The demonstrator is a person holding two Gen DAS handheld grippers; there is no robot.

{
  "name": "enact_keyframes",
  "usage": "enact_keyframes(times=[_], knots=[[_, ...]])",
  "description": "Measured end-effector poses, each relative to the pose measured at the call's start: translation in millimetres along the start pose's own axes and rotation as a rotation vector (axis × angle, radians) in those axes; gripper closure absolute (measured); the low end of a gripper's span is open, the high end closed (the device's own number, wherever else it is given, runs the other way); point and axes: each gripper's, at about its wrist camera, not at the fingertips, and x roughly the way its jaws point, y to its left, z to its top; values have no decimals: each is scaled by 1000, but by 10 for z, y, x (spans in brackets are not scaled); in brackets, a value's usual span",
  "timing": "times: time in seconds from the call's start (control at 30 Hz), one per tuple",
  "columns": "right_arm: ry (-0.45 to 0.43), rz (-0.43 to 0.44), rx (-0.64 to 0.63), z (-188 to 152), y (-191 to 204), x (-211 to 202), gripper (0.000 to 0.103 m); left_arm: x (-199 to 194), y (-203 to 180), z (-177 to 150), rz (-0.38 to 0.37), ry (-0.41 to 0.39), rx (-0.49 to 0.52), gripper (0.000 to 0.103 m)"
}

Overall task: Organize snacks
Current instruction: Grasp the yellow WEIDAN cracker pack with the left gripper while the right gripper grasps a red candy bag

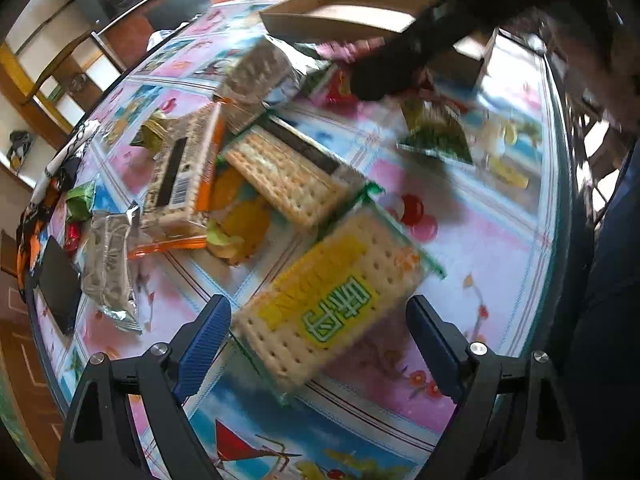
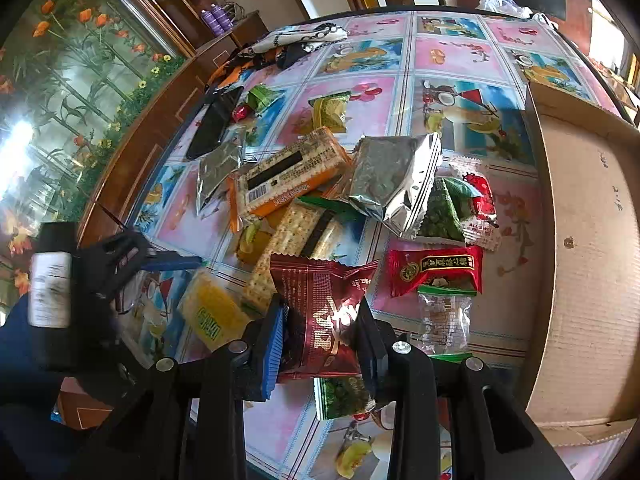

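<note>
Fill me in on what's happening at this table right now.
A person is sorting snacks with a handheld gripper in each hand. The right gripper is shut on a dark red snack packet, raised off the table. The left gripper hangs open over a cracker pack with a yellow label, jaws either side, not pressing it. More crackers and small packets lie piled mid-table, and an open cardboard box stands beside them.

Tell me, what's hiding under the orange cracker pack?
The orange cracker pack leans on a cracker pack with a dark stripe. Something yellow peeks out beneath; it may be the tablecloth's fruit picture. The rest is covered.
</note>
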Motion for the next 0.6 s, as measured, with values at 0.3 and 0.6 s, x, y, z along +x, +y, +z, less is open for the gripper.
enact_keyframes(times=[0.3, 0.6], knots=[[-8, 9, 22, -29, -62, -62, 68, -133, -99, -57, -77, -39, -63, 17], [-19, 14, 47, -38, -123, -109, 68, -352, -84, -55, -68, -60, -89, 16]])
